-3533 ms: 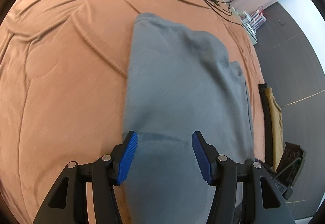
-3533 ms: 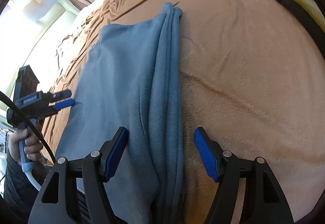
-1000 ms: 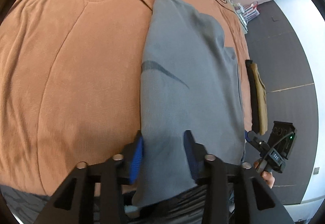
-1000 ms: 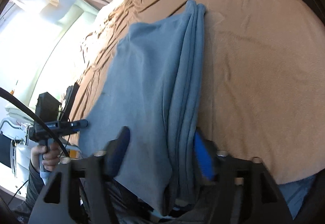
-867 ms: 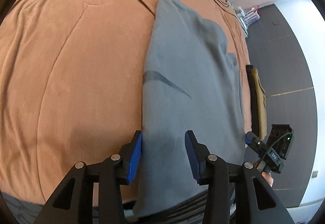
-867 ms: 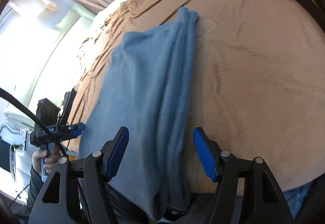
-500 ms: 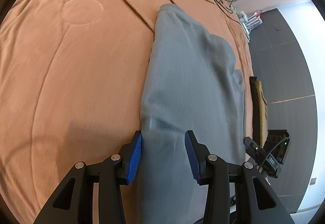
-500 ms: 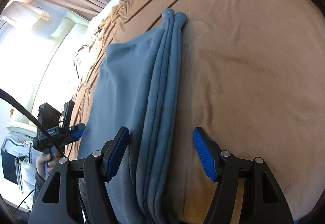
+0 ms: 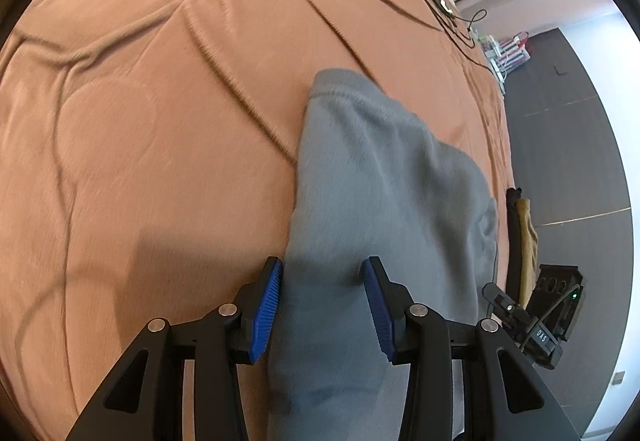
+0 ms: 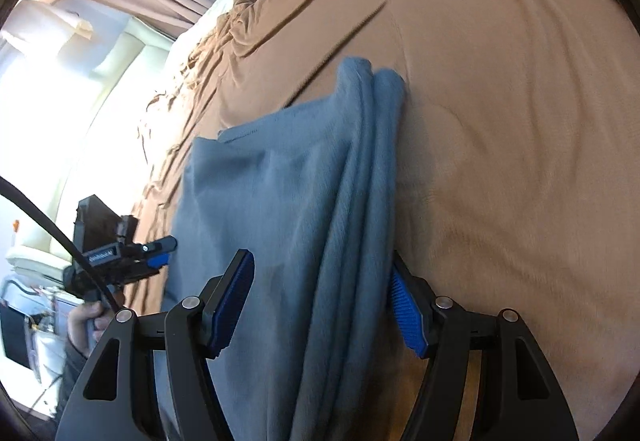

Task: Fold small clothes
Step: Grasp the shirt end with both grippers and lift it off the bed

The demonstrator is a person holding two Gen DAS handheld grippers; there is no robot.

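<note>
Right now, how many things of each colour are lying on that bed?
Grey-blue: 1, the folded garment
Black: 1, the cable near the pillows
Black and mustard: 1, folded clothing at the bed's edge
Total: 3

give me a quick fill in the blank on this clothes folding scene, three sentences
1. The folded fleece garment lying on the bed is ____ in colour.
2. It rests on a ____-coloured bedspread.
3. The ribbed finger pads of the right gripper are ____.

Missing words: grey-blue; orange-brown; blue
</note>
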